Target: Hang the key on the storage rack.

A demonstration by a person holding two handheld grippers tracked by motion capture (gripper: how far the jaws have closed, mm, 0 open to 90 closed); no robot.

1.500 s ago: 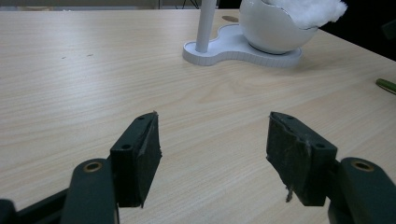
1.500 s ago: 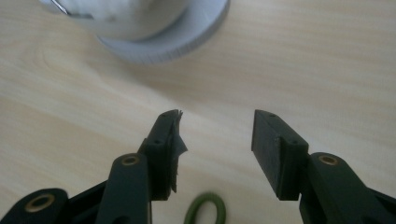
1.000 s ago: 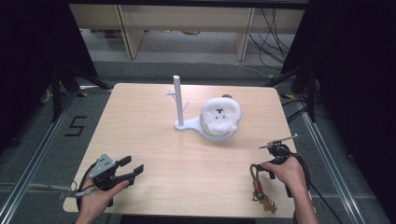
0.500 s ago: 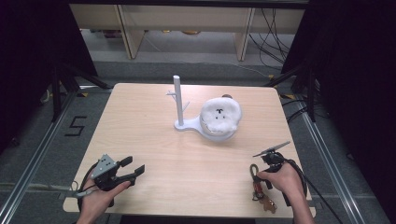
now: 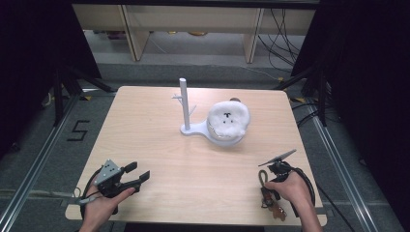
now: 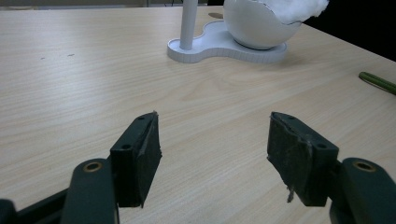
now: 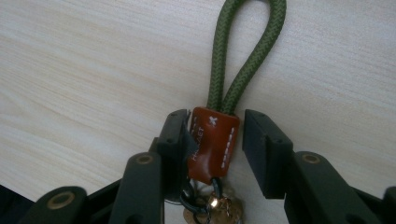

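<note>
Right gripper view: right gripper [image 7: 212,140] jaws bracket brown leather tag [image 7: 212,142], lettering unreadable; left gripper [image 6: 215,149] jaws spread.

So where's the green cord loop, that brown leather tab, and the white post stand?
green cord loop [image 7: 247,51], right gripper view, its right strand.
brown leather tab [image 7: 212,142], right gripper view, its middle.
white post stand [image 5: 184,104], high view, the upright post.

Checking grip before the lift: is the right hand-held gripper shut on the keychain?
Not yet: the right hand-held gripper straddles the keychain's leather tab, a gap beside one jaw.
</note>
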